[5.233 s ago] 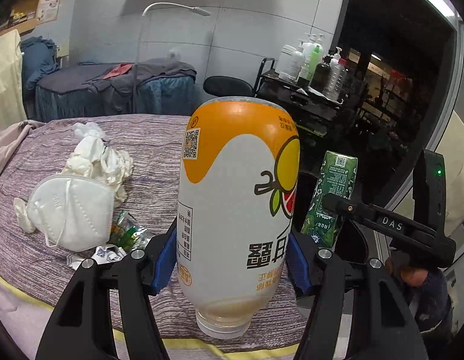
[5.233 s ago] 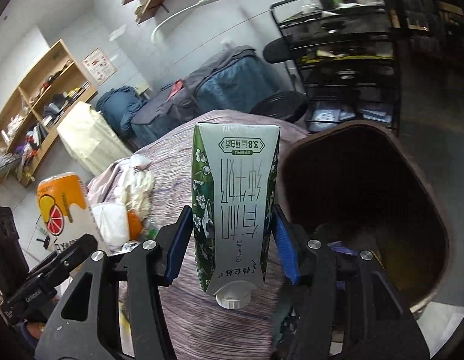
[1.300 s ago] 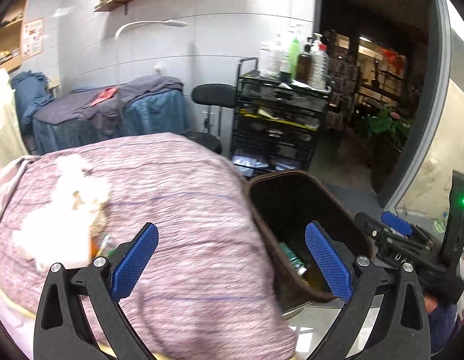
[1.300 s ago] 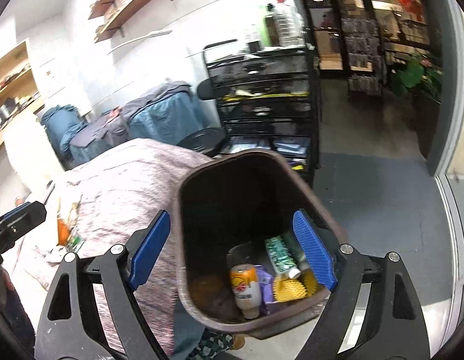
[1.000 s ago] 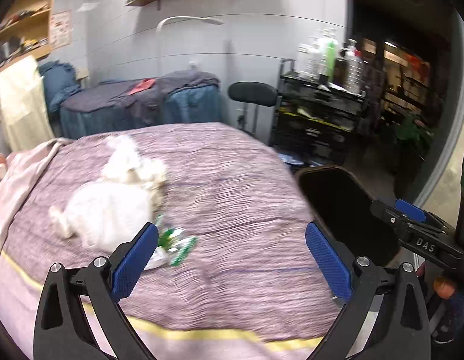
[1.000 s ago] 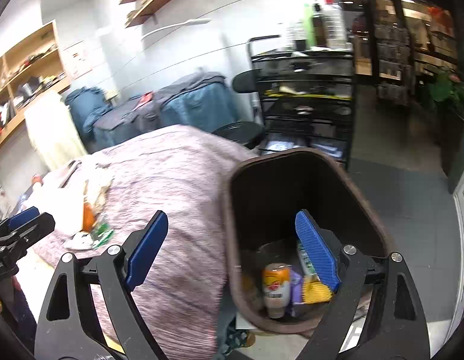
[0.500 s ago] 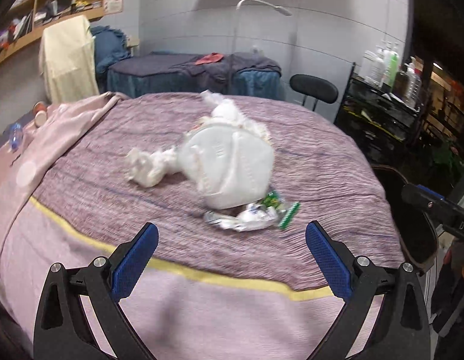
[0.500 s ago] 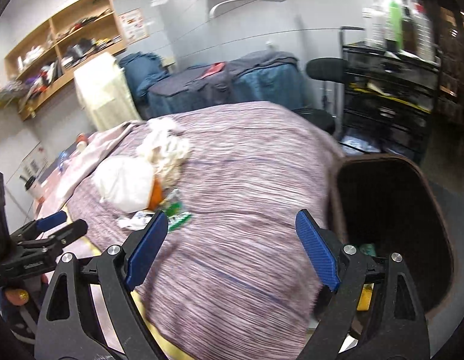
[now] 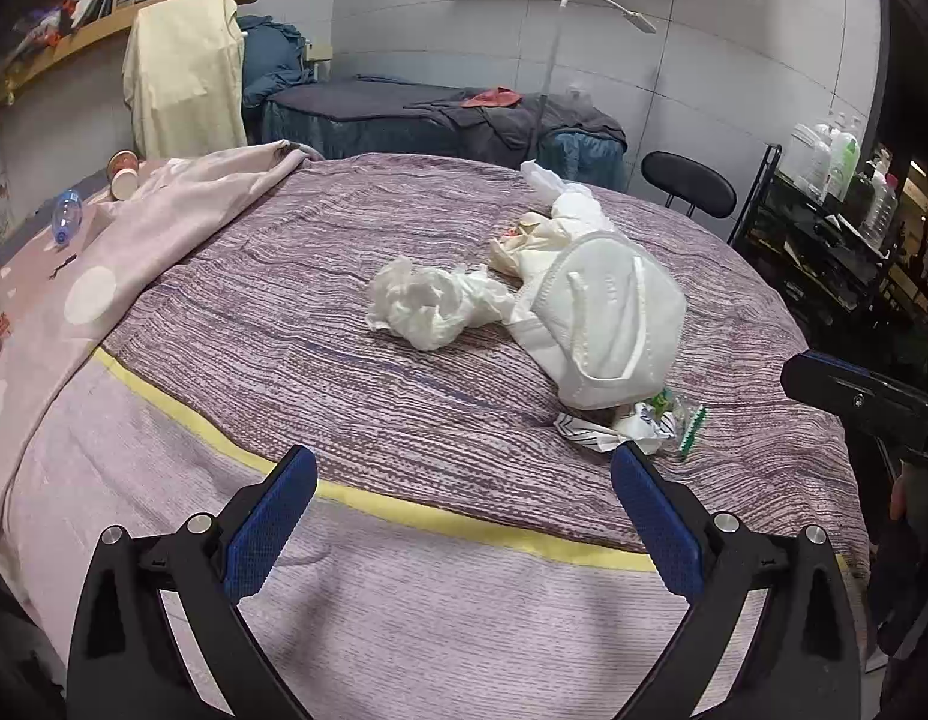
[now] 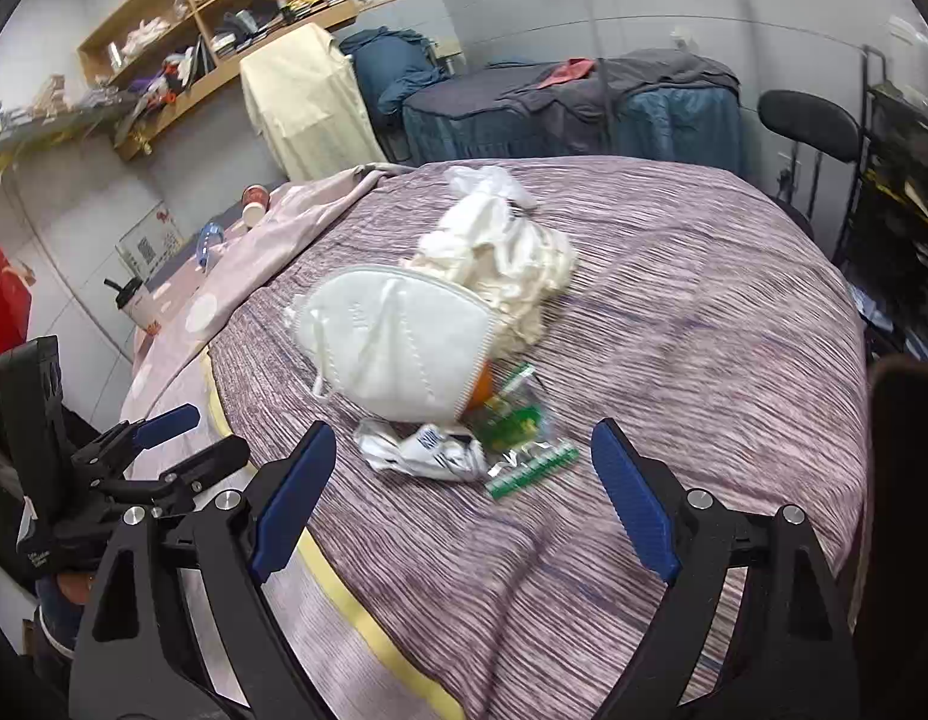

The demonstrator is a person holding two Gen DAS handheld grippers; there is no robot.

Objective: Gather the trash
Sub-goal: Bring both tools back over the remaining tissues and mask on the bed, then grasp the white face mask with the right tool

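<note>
Both tools gape wide and empty. Crumpled wrappers (image 10: 464, 450) lie near the table's (image 10: 703, 312) front edge, against the face mask (image 10: 398, 348), directly ahead of the right tool (image 10: 458, 492); the left tool (image 9: 458, 516) is offset sideways.

Tabletop (image 9: 284, 312) covered in woven cloth, purple-streaked, matt, coarse weave. Face mask (image 9: 607, 324) white nonwoven fabric, matt, stitched seams. Crumpled tissue (image 9: 422, 306) thin white paper, soft, wrinkled. Snack wrapper (image 10: 517, 438) clear and green plastic film, glossy, creased. Left gripper (image 9: 461, 516) matt black plastic arms, blue textured rubber pads, shiny metal screws. Wall shelf (image 10: 224, 18) pale wood, matt.
</note>
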